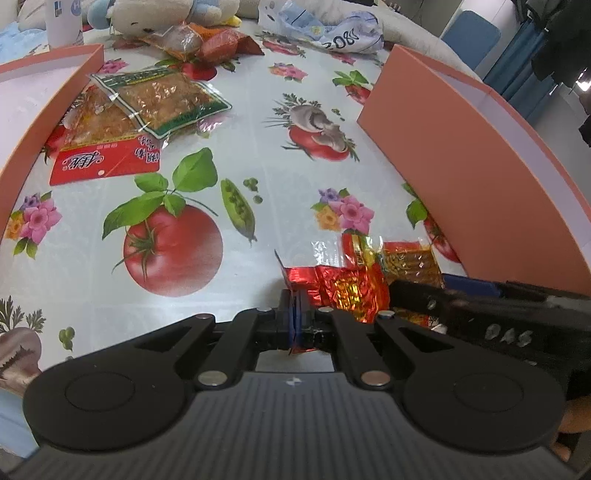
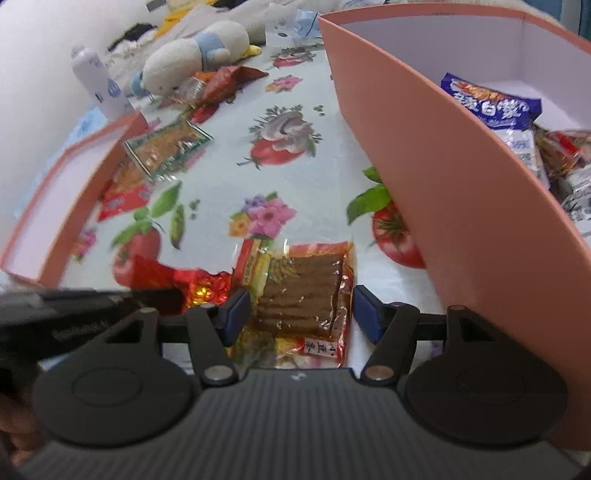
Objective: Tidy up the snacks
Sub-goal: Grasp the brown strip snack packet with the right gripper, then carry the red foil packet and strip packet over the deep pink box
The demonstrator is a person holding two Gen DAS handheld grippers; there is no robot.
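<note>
My left gripper (image 1: 295, 317) is shut on the edge of a shiny red foil snack packet (image 1: 343, 286) lying on the tablecloth. My right gripper (image 2: 301, 314) is open, its blue pads on either side of a clear packet of brown tofu strips (image 2: 306, 295) on the table. The red foil packet (image 2: 203, 282) and the left gripper show at its left. The right gripper appears in the left wrist view (image 1: 480, 314) over the tofu packet (image 1: 406, 258). A salmon-pink box (image 2: 424, 147) on the right holds several snacks, among them a blue packet (image 2: 491, 101).
A second pink box (image 1: 37, 110), empty as far as seen, stands at the left. A green-edged packet (image 1: 162, 99) and a red-labelled packet (image 1: 107, 155) lie beside it. More packets (image 1: 207, 42), a plush toy (image 1: 166, 14), a white bottle (image 1: 62, 22) and a plastic bag (image 1: 332, 29) lie at the far end.
</note>
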